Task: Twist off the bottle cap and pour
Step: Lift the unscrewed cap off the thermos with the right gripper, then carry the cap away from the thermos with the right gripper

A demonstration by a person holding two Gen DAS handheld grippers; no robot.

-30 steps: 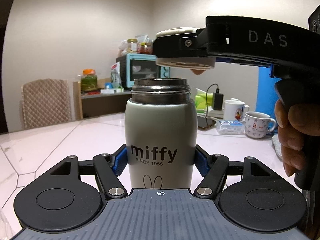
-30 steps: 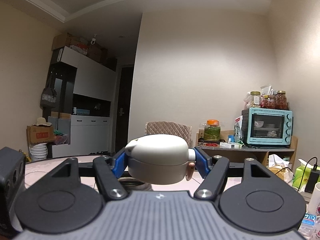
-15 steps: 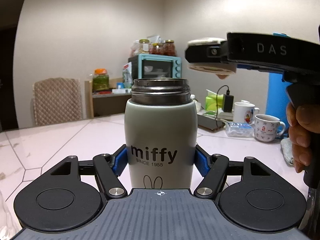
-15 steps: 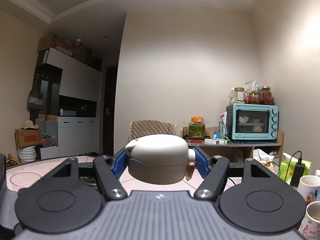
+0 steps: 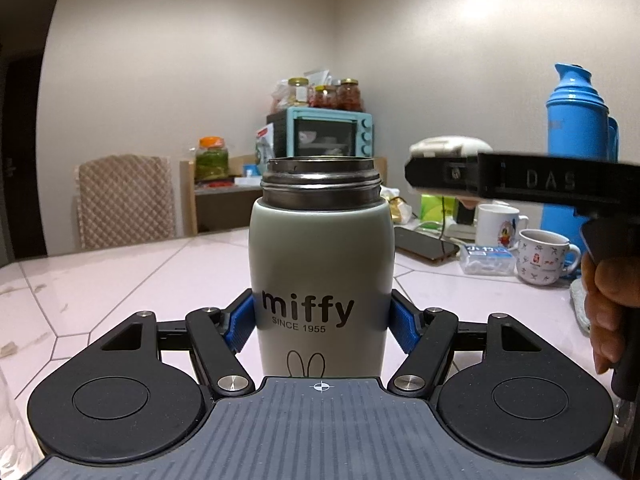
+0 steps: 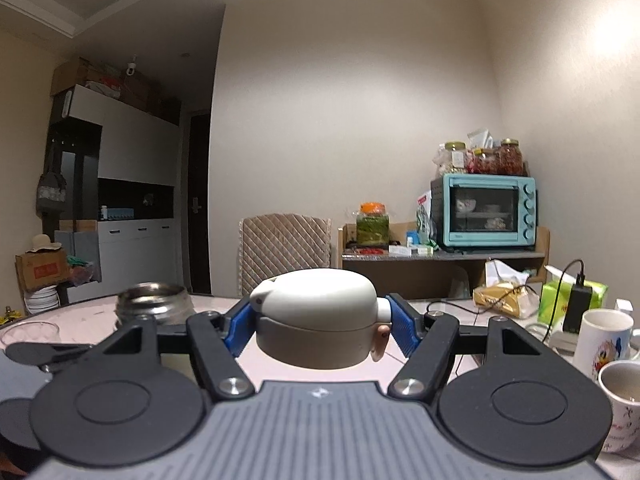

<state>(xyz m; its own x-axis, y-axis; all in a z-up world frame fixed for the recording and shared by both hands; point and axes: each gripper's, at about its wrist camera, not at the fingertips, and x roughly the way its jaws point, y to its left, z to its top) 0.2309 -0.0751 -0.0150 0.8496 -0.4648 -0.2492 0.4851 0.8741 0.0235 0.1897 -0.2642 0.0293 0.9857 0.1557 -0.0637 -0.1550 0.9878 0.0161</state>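
A white "miffy" bottle (image 5: 322,264) stands upright on the marble table (image 5: 120,280), its steel mouth uncovered. My left gripper (image 5: 322,322) is shut on its lower body, blue pads pressing both sides. The bottle's white cap (image 6: 316,314) is off and held level in my right gripper (image 6: 318,330), which is shut on it. In the left wrist view the cap (image 5: 450,146) and the right gripper (image 5: 444,176) hover to the right of the bottle, at about mouth height. In the right wrist view the bottle's open mouth (image 6: 154,304) shows at the left, with a clear glass (image 6: 28,334) beyond it.
Two mugs (image 5: 546,256), a phone (image 5: 426,244), a small packet (image 5: 486,260) and a blue thermos (image 5: 578,140) crowd the table's right side. A chair (image 5: 124,200) stands behind the table. A teal oven (image 5: 330,136) with jars sits on a far shelf. A person's hand (image 5: 612,300) grips the right handle.
The right gripper has carried the cap from above the bottle's mouth off to the right and lower. The bottle and left gripper stayed put.
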